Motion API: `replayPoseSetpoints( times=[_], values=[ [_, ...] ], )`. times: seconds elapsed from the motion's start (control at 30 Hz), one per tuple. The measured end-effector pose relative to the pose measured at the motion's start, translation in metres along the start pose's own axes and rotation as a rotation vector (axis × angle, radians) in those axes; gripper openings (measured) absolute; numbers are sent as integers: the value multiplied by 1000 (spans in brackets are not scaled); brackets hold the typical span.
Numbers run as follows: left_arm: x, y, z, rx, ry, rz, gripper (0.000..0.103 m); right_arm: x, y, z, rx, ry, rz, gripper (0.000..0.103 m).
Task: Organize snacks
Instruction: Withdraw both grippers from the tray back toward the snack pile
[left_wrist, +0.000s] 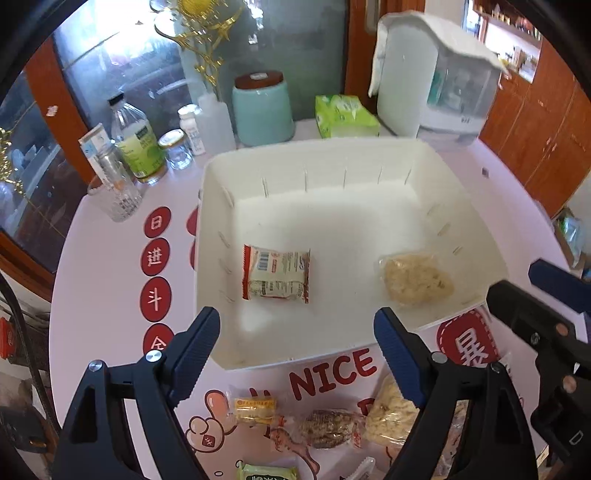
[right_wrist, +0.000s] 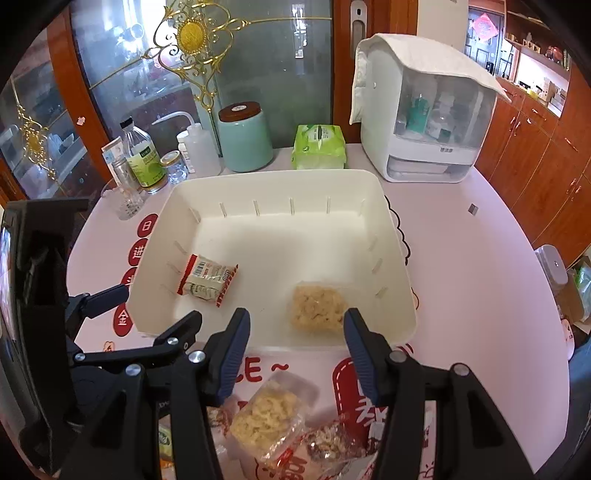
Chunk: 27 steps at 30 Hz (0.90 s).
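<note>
- Since both the left tongs (left_wrist: 295, 332) and the right tongs (right_wrist: 295, 332) stand released with nothing between them, the next snack must come from the loose pile on the surface (right_wrist: 480, 295) in front of the white bin (right_wrist: 402, 295).
- Already in the bin lie a red-edged packet (left_wrist: 276, 274) and a pale crispy cake (left_wrist: 417, 277).
- Outside, another wrapped pale cake (right_wrist: 269, 413) looks light, crumbly and slippery in its film; pinch gently across its flat middle.
</note>
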<state>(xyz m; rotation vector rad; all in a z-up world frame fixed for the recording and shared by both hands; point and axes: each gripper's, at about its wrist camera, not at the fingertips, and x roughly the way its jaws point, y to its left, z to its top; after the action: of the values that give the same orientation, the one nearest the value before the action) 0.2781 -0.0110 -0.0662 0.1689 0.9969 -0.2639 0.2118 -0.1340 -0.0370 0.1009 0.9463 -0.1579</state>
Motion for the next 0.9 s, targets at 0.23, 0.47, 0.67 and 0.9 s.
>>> replayPoseSetpoints(
  times=[0.23,0.47,0.67,0.9],
  values=[
    [-42,8,-14,-60,-55,-12,85,-42,1,-12,1,-50,82,57],
    [-80,-8,-47,-44,-88,-17,85,-85,-1,-34,-39,-134,110,57],
    [-112,-21,-77,-50,-120,-18,85,-110,-10,-58,-51,-158,122,57],
    [-135,-20,-117,-119,-110,-24,87,-132,-23,-94,-62,-169,131,58]
  ],
)
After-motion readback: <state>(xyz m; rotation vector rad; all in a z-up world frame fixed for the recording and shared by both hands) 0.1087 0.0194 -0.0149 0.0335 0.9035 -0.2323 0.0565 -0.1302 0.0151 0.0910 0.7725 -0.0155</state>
